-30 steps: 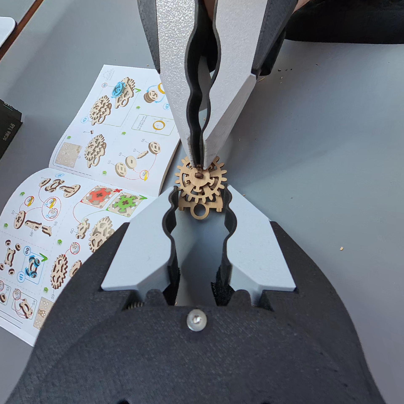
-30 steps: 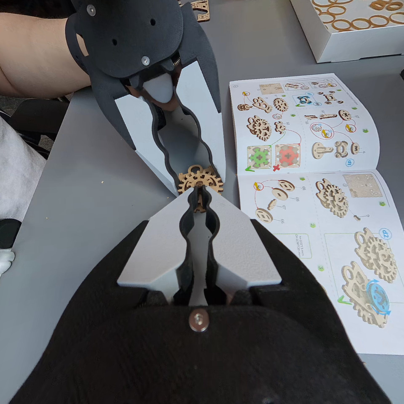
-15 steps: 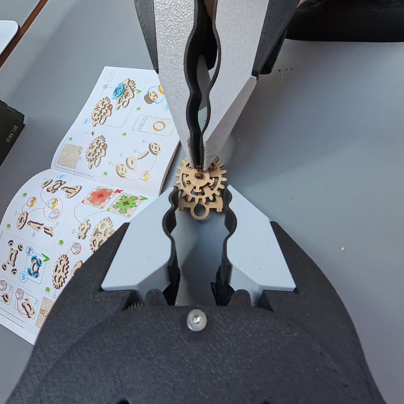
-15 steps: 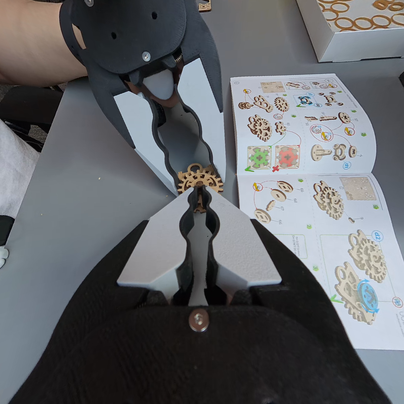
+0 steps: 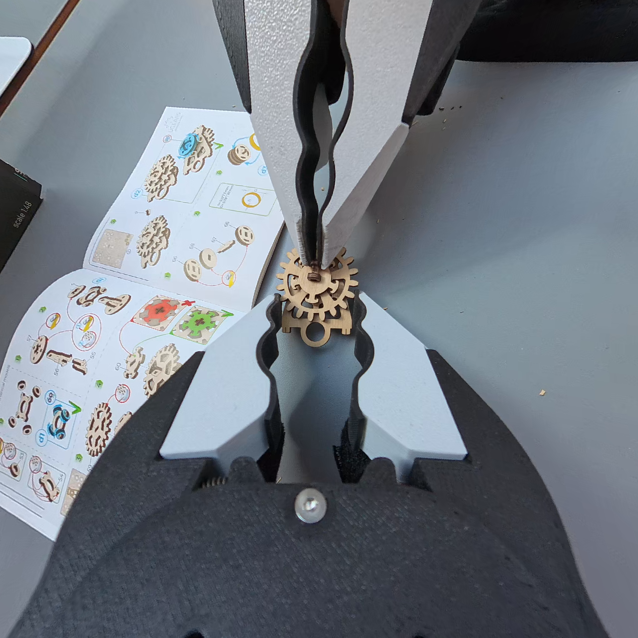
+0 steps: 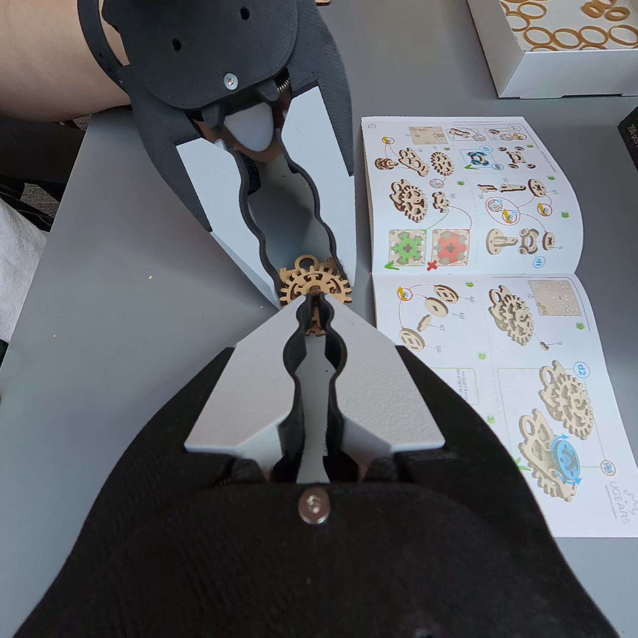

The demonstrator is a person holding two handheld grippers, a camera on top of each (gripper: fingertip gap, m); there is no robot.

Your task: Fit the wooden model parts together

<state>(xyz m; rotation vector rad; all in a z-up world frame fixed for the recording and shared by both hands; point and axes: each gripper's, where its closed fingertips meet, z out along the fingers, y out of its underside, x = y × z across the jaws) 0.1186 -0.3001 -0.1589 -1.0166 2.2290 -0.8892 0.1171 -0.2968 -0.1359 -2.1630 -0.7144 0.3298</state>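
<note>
A wooden gear assembly (image 5: 316, 297), a toothed wheel on a base plate with a ring tab, is held just above the grey table. My left gripper (image 5: 316, 307) is shut on the sides of its base plate. It also shows in the right wrist view (image 6: 310, 276), reaching in from the top. My right gripper (image 6: 314, 298) is shut on a small dark wooden pin (image 5: 314, 272) at the gear's centre hole. In the left wrist view the right gripper (image 5: 312, 257) comes down from the top onto the hub. The assembly also shows in the right wrist view (image 6: 316, 284).
An open instruction booklet (image 5: 155, 276) lies beside the grippers, and also shows in the right wrist view (image 6: 483, 310). A white box (image 6: 552, 76) of wooden ring sheets stands at the far right. A black box (image 5: 13, 214) lies at the left edge. A person's forearm (image 6: 51, 69) is behind the left gripper. My two grippers' fingertips are within a few centimetres of each other.
Both grippers keep their holds on the assembly and the pin. The pair has shifted only slightly over the table and booklet.
</note>
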